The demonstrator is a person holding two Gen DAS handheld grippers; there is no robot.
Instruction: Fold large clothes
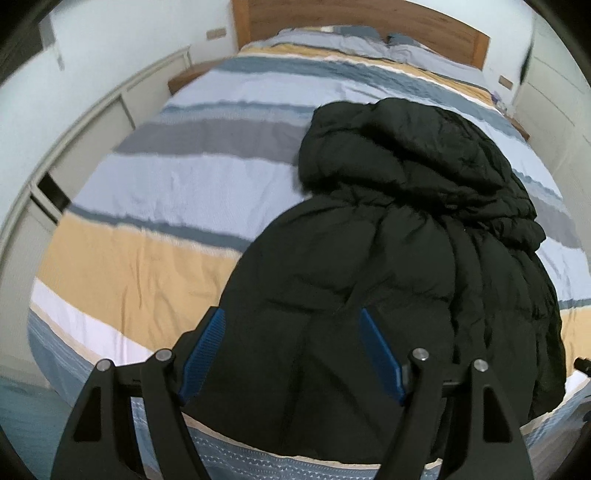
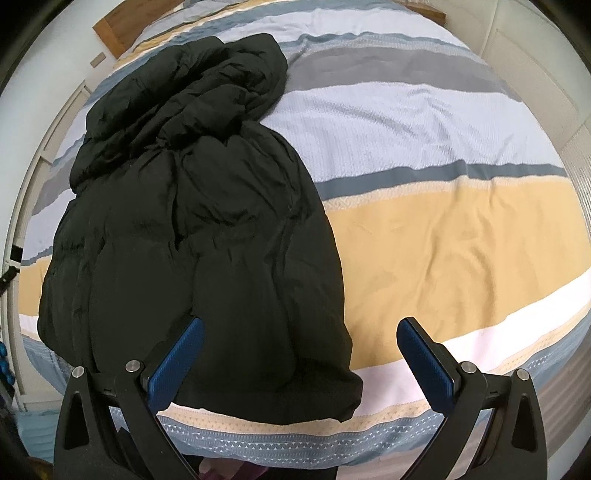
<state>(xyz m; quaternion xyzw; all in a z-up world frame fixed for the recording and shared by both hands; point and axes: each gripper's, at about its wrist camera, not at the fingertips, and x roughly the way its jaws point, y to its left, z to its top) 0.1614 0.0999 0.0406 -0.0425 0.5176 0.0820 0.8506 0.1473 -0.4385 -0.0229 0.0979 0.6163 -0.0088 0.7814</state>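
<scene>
Presently we list one black puffer coat (image 1: pixel 388 266), quilted in soft, puffy channels with a matte nylon sheen, laid lengthwise on the bed (image 1: pixel 147 206) with its bunched hood toward twelve o'clock and its hem at the near edge, at six. Bedding: a crinkled cotton cover in broad bands of pale lavender, grey, slate blue and mustard, with a triangle-patterned blue border; a wooden headboard (image 1: pixel 369 18) beyond. Our left gripper (image 1: pixel 291 314), black arms with ribbed blue pads (image 1: pixel 207 347), hangs wide apart over the hem, gripping nothing. Our right gripper (image 2: pixel 301 325) likewise gapes, empty, above the coat's hem corner.
</scene>
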